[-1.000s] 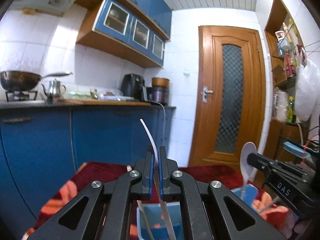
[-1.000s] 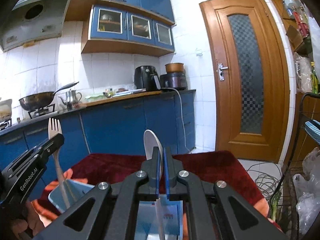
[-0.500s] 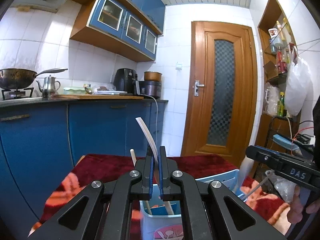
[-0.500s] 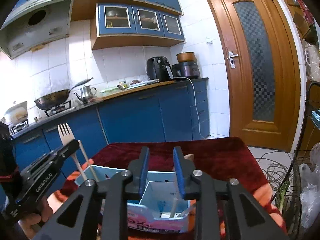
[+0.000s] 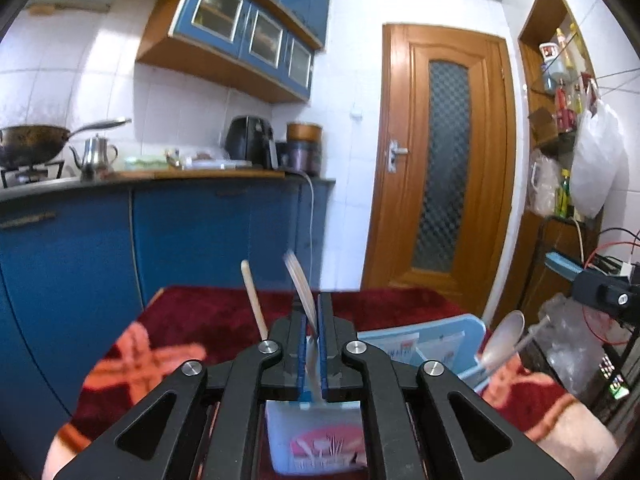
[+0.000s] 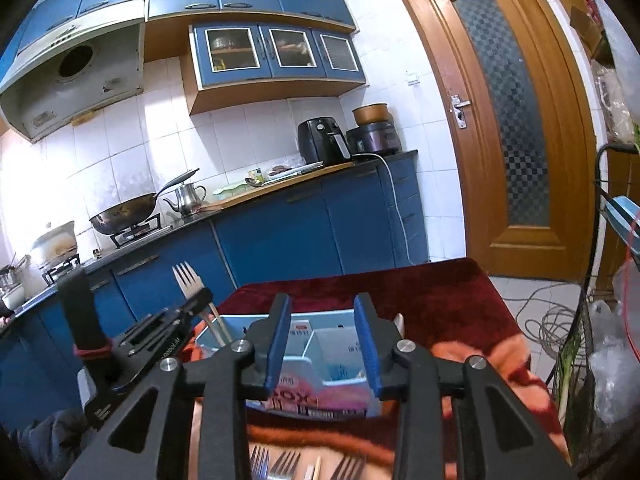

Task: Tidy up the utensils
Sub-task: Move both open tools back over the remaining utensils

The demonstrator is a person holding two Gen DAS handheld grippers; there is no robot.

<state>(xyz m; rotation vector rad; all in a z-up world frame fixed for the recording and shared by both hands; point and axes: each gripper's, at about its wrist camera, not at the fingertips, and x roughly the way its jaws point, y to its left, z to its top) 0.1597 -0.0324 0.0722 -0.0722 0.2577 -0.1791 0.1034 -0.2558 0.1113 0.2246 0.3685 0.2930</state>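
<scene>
The right gripper (image 6: 323, 340) now hangs with jaws wide apart and empty above the box (image 6: 320, 364); the spoon (image 5: 502, 338) it held a second ago leans in the box's right compartment, so that piece is sorted. The left gripper (image 5: 313, 344) keeps its jaws clamped on the fork (image 6: 192, 284), which has dropped lower over the left compartment. Judging by this, releasing the fork comes next.
</scene>
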